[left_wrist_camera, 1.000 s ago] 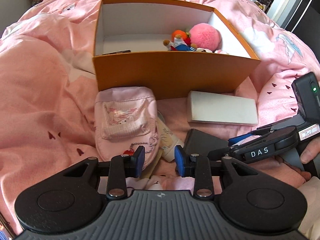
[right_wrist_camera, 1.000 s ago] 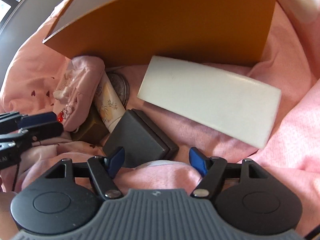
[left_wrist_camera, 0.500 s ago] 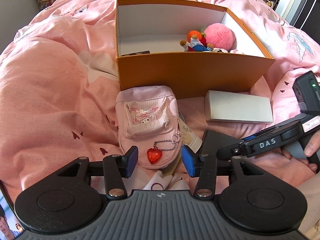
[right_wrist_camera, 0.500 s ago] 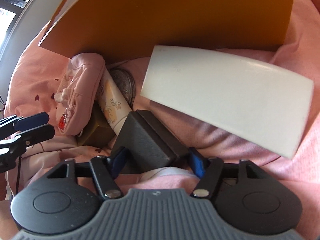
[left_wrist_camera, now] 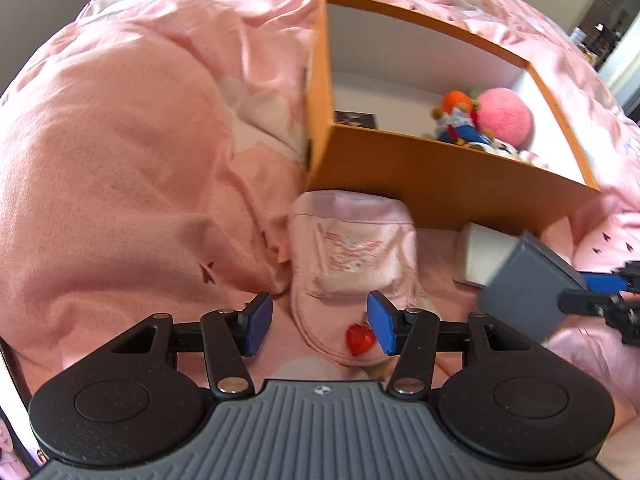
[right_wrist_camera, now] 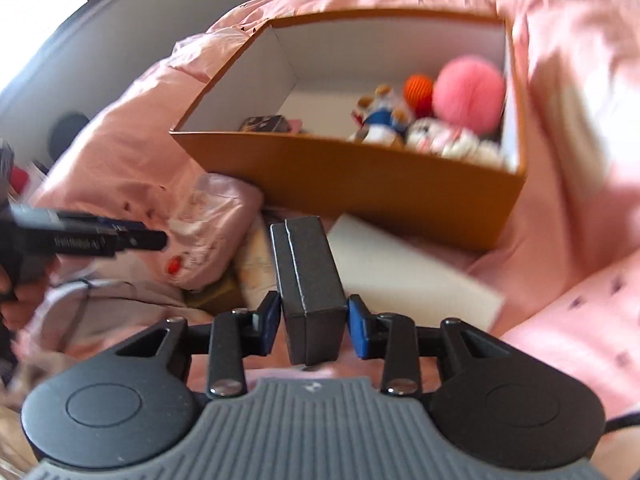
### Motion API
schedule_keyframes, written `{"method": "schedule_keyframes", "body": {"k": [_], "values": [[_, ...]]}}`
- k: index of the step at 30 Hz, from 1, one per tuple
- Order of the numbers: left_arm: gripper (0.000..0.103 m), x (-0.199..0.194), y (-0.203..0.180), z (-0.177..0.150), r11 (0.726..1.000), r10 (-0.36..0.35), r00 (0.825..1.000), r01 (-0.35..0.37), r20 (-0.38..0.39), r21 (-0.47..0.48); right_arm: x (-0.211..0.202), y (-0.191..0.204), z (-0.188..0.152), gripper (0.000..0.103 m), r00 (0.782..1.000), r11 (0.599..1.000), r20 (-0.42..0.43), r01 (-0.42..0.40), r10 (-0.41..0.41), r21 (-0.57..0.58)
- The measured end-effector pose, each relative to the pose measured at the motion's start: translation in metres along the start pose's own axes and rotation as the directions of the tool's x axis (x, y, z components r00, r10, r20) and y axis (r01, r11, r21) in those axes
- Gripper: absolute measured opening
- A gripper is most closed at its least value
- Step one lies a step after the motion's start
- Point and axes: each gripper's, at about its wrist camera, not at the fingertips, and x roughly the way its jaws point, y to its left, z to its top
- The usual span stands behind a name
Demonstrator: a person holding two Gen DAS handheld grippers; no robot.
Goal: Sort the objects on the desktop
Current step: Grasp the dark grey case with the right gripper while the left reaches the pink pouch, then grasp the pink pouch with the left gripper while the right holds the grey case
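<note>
Right gripper [right_wrist_camera: 308, 322]: fingers [right_wrist_camera: 267, 322] are closing, and a dark grey box [right_wrist_camera: 308, 276] is clamped between the pads, held clear of the bed [right_wrist_camera: 580, 308]. In the right wrist view the box is seen end-on, its lid seam running away from the fingers; in the left wrist view the same box [left_wrist_camera: 528, 284] is seen from the side, blurred, well to the right of the left fingers, with the right gripper's blue pad behind it.

Left gripper [left_wrist_camera: 318, 322]: fingers [left_wrist_camera: 380, 322] are opening, already wide, nothing gripped. A pink pouch [left_wrist_camera: 352, 256] lies on the bed just ahead of them, its near end between the tips without being pressed. A red heart charm [left_wrist_camera: 358, 340] is seen just beside the right pad. In the right wrist view the left gripper [right_wrist_camera: 148, 239] is seen from the side only, so its gap cannot be judged there.

Orange box [left_wrist_camera: 440, 176] sits beyond the pouch, open at the top. A pink pom-pom [left_wrist_camera: 505, 118] and a small plush figure [left_wrist_camera: 454, 120] are seen in its right end, a dark flat item in the left. More white and pink plush toys [right_wrist_camera: 452, 140] are shown only by the right wrist view.

A white flat box [right_wrist_camera: 412, 276] lies on the bed ahead-right of the right fingers, under the held box; only its left end is shown in the left view. A printed tube [right_wrist_camera: 256, 268] beside the pouch is clear only in the right view.
</note>
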Motion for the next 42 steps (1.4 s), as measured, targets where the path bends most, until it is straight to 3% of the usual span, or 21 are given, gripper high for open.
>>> {"method": "schedule_keyframes", "body": {"k": [5, 9, 14, 16, 18, 21, 23, 26, 30, 32, 33, 36, 39, 41, 42], "values": [[0.066, 0.021, 0.013, 0.008, 0.998, -0.043, 0.997, 0.040, -0.063, -0.046, 0.028, 0.008, -0.004, 0.039, 0.997, 0.998, -0.081, -0.010, 0.005, -0.061], [0.069, 0.029, 0.014, 0.007, 0.996, -0.071, 0.994, 0.066, -0.080, -0.061, 0.044, 0.010, -0.004, 0.039, 0.995, 0.998, -0.088, -0.055, 0.052, -0.030], [0.071, 0.039, 0.008, 0.005, 0.996, -0.080, 0.992, 0.075, -0.102, -0.047, 0.062, 0.012, -0.008, 0.042, 0.991, 0.999, -0.130, -0.023, 0.019, -0.025], [0.065, 0.038, 0.005, 0.004, 0.996, -0.076, 0.993, 0.072, -0.085, -0.043, 0.061, 0.010, -0.010, 0.042, 0.991, 0.999, -0.130, -0.030, 0.028, -0.020], [0.046, 0.035, 0.004, 0.002, 0.995, -0.091, 0.993, 0.088, -0.073, -0.046, 0.058, 0.009, -0.012, 0.042, 0.991, 0.999, -0.130, -0.033, 0.031, -0.014], [0.034, 0.027, -0.002, -0.001, 0.996, -0.088, 0.995, 0.087, -0.053, -0.016, 0.055, 0.008, -0.014, 0.042, 0.991, 0.999, -0.134, -0.031, 0.029, -0.013], [0.032, 0.023, -0.005, -0.003, 0.990, -0.140, 0.989, 0.140, -0.052, -0.011, 0.051, 0.007, -0.015, 0.043, 0.991, 1.000, -0.130, -0.020, 0.018, -0.017], [0.032, 0.020, -0.011, -0.003, 0.979, -0.204, 0.977, 0.204, -0.053, -0.017, 0.046, 0.005, -0.016, 0.043, 0.992, 1.000, -0.125, -0.020, 0.018, -0.015], [0.033, 0.030, -0.023, -0.004, 0.983, -0.183, 0.981, 0.183, -0.066, -0.007, 0.047, 0.002, -0.018, 0.043, 0.992, 1.000, -0.123, -0.025, 0.024, 0.000], [0.041, 0.036, -0.027, -0.007, 0.984, -0.177, 0.980, 0.177, -0.093, -0.011, 0.047, 0.000, -0.021, 0.043, 0.992, 1.000, -0.126, -0.028, 0.029, 0.015], [0.052, 0.038, -0.028, -0.009, 0.986, -0.167, 0.981, 0.167, -0.102, -0.013, 0.048, -0.001, -0.022, 0.044, 0.992, 0.999, -0.126, -0.029, 0.032, 0.025], [0.059, 0.044, -0.032, -0.014, 0.988, -0.152, 0.980, 0.154, -0.124, 0.000, 0.051, -0.006, -0.026, 0.046, 0.991, 0.997, -0.123, -0.041, 0.048, 0.061], [0.060, 0.045, -0.039, -0.017, 0.989, -0.145, 0.982, 0.149, -0.117, 0.021, 0.056, -0.008, -0.028, 0.047, 0.990, 0.996, -0.128, -0.048, 0.058, 0.078], [0.060, 0.047, -0.042, -0.017, 0.987, -0.158, 0.981, 0.162, -0.113, 0.022, 0.057, -0.006, -0.028, 0.042, 0.990, 0.996, -0.126, -0.048, 0.057, 0.076], [0.056, 0.048, -0.044, -0.017, 0.985, -0.166, 0.980, 0.169, -0.111, 0.021, 0.056, -0.006, -0.028, 0.042, 0.991, 0.996, -0.123, -0.048, 0.056, 0.072]]}}
